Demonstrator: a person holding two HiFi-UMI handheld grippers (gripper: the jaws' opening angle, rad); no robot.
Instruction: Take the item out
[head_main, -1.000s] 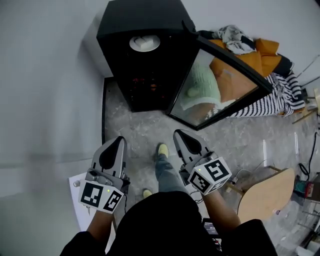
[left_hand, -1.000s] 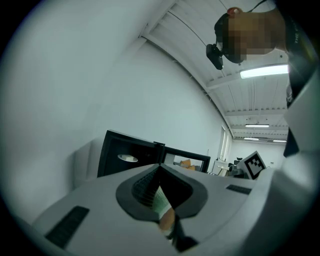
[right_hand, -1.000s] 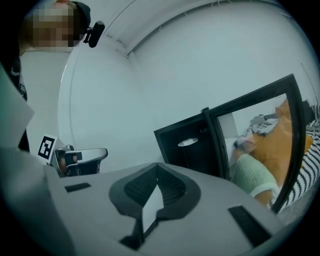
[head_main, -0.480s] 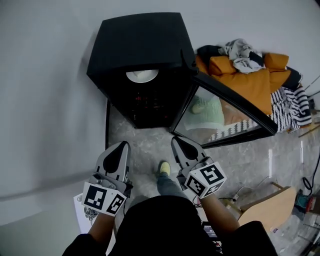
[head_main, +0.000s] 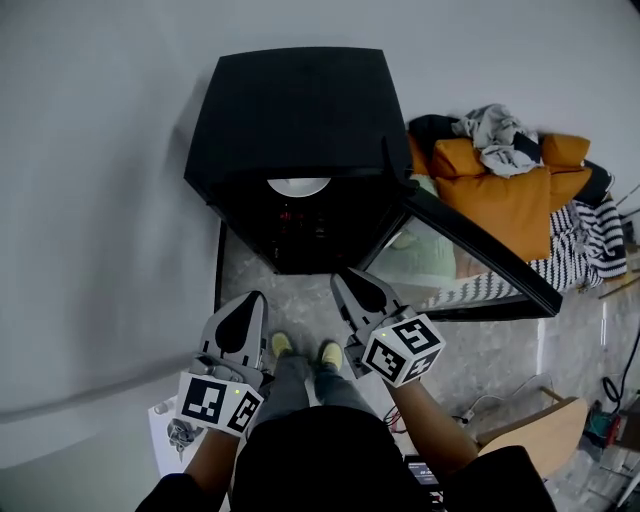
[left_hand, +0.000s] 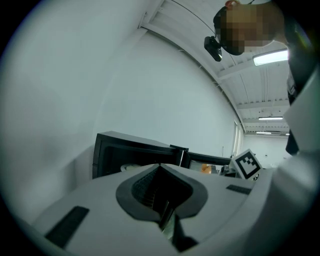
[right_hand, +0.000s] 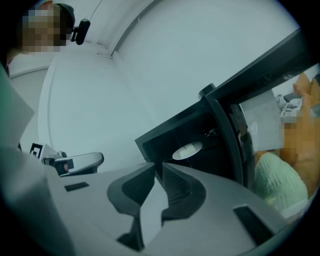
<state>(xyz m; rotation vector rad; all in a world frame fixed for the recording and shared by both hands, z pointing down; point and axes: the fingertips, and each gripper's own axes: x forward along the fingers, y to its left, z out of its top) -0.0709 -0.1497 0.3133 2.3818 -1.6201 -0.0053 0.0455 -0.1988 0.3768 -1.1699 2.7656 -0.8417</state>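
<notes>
Plate (head_main: 299, 186), white, round; left hand-held gripper (head_main: 255, 299) closed, right hand-held gripper (head_main: 339, 277) just opening, empty.

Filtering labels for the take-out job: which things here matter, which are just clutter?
Job:
- black cabinet
- its open door
- white dish inside

Lying about:
- orange cushion
- grey cloth
- striped cloth
- wooden stool

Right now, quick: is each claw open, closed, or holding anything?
Left claw: closed, empty.
Right claw: slightly open, has just been opening, nothing between its jaws.
</notes>
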